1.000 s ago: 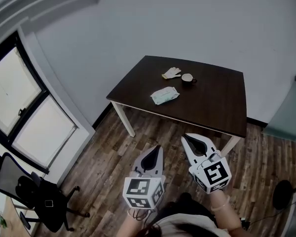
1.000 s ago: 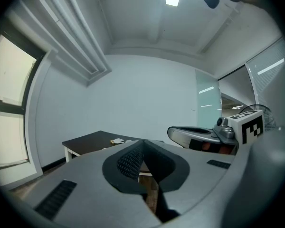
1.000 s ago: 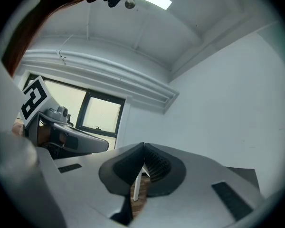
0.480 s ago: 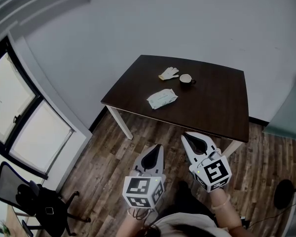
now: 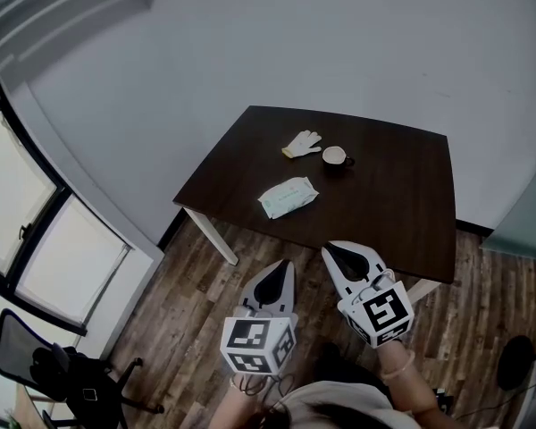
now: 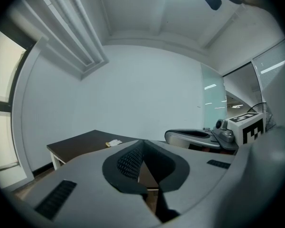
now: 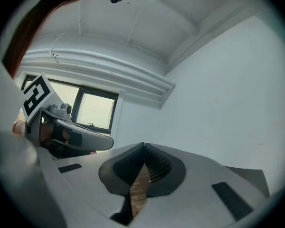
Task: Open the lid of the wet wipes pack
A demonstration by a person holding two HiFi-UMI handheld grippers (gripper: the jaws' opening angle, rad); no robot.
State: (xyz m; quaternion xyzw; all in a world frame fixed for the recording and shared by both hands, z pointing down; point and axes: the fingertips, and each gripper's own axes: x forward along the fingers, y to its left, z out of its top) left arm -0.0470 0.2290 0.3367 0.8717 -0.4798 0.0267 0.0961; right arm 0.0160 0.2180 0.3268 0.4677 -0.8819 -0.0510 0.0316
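The left gripper (image 5: 280, 266) and right gripper (image 5: 327, 251) have come nearer the table (image 5: 402, 206). Both are squeezed tight, holding nothing. The wipes (image 5: 288, 196), glove (image 5: 302, 143) and cup (image 5: 336, 156) lie on the table.

Glove (image 5: 302, 143) beside cup (image 5: 336, 156), dark table (image 5: 393, 195)

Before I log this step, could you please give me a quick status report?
Left tool and right tool shut, empty, short of the table. Wet wipes pack flat on it, untouched. Glove and cup beyond the pack, not in the way.
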